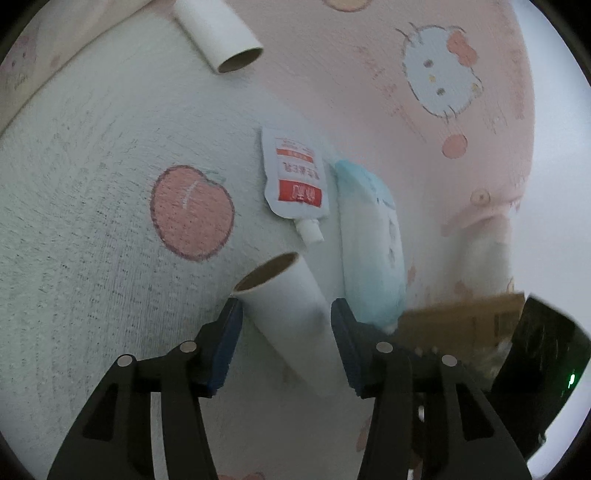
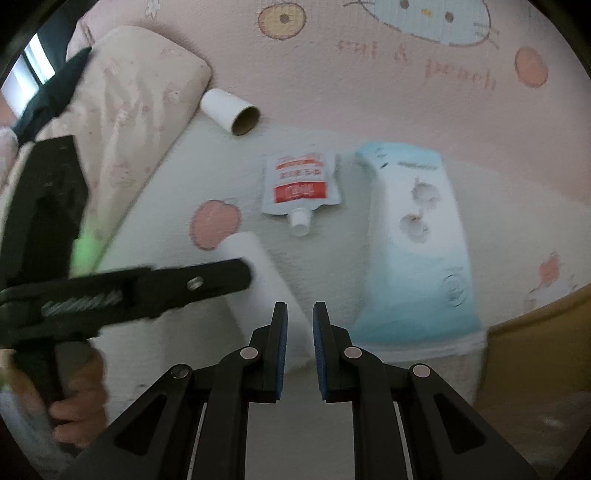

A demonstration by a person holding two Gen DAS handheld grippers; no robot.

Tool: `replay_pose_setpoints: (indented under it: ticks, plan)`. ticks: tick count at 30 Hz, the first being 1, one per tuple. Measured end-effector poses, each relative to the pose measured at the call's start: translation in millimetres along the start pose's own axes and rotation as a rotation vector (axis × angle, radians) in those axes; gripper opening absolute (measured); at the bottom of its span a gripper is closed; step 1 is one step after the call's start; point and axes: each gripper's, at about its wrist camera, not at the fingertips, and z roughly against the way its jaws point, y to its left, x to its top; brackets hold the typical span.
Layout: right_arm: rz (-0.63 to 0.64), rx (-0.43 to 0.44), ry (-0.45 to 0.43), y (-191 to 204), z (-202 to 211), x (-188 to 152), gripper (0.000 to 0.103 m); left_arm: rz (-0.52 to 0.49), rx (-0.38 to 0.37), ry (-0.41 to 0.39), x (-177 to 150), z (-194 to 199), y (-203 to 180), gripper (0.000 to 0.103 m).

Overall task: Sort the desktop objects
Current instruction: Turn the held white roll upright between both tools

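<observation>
A white cardboard tube lies on the peach-print blanket, its open end facing away from the left wrist camera. My left gripper straddles it: the jaws stand wide, one blue pad on each side, with a thin gap on the right. The right wrist view shows that gripper from the side at the tube. My right gripper hovers over the tube's near end with its jaws almost together and nothing between them. Farther off lie a red-labelled spout pouch, a blue-and-white packet and a second tube.
A brown cardboard box stands at the right, beside the packet. A pale pillow lies at the far left, near the second tube. A hand grips the left tool's handle. The right tool's black housing fills the left wrist view's lower right.
</observation>
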Motion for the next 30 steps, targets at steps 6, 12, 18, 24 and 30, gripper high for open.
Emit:
replay_pose_setpoints:
  ticks: [6,12,18,24,30]
  plan:
    - [0.015,0.053,0.008,7.0,-0.8,-2.2,0.012,0.107,-0.05,0.017,4.8,-7.3,15.4,0.053]
    - [-0.062,0.121,0.02,-0.5,-3.9,-1.7,0.012,0.175,-0.087,-0.001,3.6,-7.2,23.1,0.051]
    - [-0.071,0.139,0.023,-5.5,-5.3,-5.4,0.026,0.141,-0.085,-0.002,3.6,-5.8,18.5,0.05]
    - [-0.043,0.169,0.015,-3.9,-8.7,-15.5,0.043,-0.037,-0.061,-0.026,-3.7,4.5,-4.2,0.05]
    - [0.025,0.185,-0.034,-1.1,-7.5,-25.0,0.043,-0.179,-0.005,-0.056,-12.5,9.0,-29.3,0.05]
